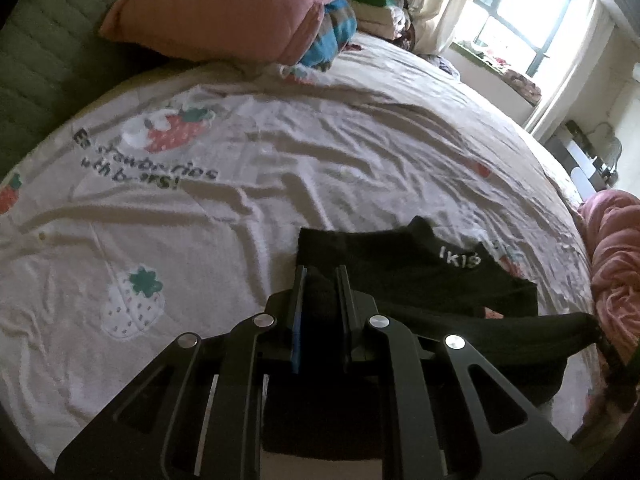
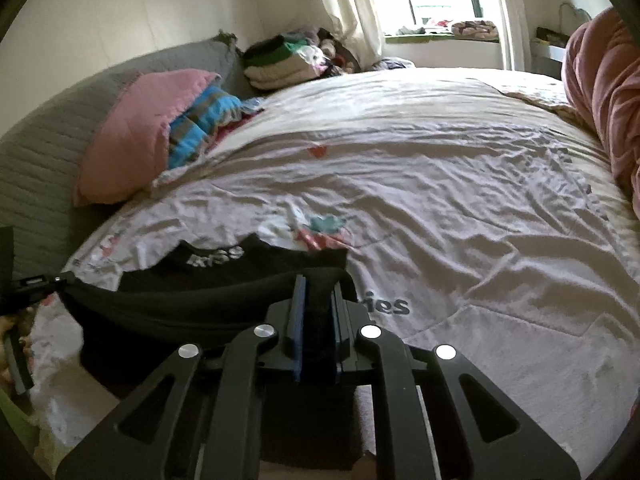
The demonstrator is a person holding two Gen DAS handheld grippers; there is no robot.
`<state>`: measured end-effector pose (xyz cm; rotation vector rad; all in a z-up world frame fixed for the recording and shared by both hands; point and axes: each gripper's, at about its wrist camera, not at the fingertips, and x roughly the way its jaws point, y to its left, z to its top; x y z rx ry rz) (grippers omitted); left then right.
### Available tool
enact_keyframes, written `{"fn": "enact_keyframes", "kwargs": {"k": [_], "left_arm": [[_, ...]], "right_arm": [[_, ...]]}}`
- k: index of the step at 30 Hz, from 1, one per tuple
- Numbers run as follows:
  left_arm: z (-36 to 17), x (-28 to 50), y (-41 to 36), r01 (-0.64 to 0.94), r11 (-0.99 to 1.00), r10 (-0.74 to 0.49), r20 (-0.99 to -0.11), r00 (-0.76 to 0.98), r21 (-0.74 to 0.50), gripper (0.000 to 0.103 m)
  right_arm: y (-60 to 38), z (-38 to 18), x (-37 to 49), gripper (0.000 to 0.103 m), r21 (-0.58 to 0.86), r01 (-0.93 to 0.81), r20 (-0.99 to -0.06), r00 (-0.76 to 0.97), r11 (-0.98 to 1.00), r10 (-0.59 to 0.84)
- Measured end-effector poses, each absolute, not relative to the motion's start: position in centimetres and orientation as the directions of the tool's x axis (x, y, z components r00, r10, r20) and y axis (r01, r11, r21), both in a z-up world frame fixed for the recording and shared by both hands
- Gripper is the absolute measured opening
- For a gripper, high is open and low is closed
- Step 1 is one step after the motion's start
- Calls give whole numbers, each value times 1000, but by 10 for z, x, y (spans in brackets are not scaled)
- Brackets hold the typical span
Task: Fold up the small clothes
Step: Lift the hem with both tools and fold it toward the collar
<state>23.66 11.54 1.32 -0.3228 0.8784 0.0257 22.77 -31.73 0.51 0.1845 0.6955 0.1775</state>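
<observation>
A small black garment [image 1: 420,276] with white lettering lies on the strawberry-print bedsheet [image 1: 240,200]. My left gripper [image 1: 322,272] is shut on its left edge and lifts a fold of the cloth. My right gripper [image 2: 318,282] is shut on the right edge of the same black garment [image 2: 224,276]. A band of the cloth hangs stretched between the two grippers, above the flat part. The right gripper shows at the right edge of the left wrist view [image 1: 604,340]; the left gripper shows at the left edge of the right wrist view [image 2: 36,282].
A pink pillow [image 1: 224,12] and a blue striped cloth [image 1: 332,36] lie at the head of the bed. Folded clothes [image 2: 280,60] are stacked by the window. A pink quilt [image 2: 600,92] is heaped on the right side. A green padded headboard [image 1: 44,68] is on the left.
</observation>
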Motion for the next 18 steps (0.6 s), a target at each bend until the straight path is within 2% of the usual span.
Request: {"fn": "enact_keyframes", "kwargs": {"k": [1, 3, 5, 10, 12, 16, 18], "left_arm": [[10, 237, 116, -156, 950, -110, -760, 640, -269, 8], [6, 236, 118, -162, 948, -109, -759, 642, -274, 12], [4, 233, 121, -169, 942, -115, -751, 650, -290, 12], [12, 218, 119, -149, 948, -106, -718, 688, -282, 29], [16, 209, 115, -132, 954, -100, -701, 706, -269, 30], [16, 193, 104, -94, 965, -104, -683, 723, -247, 31], [11, 184, 96, -73, 971, -108, -687, 718, -228, 28]], "right_arm": [[-317, 3, 229, 11, 224, -97, -622, 752, 970, 219], [-315, -4, 230, 28, 203, -78, -632, 751, 976, 191], [-313, -8, 227, 40, 177, -69, -630, 758, 982, 167], [-306, -5, 209, 44, 137, -94, -609, 777, 986, 158], [-300, -1, 197, 48, 119, -121, -591, 789, 986, 168], [-282, -3, 182, 45, 100, -203, -593, 774, 974, 222], [-270, -9, 175, 24, 82, -261, -615, 746, 962, 255]]}}
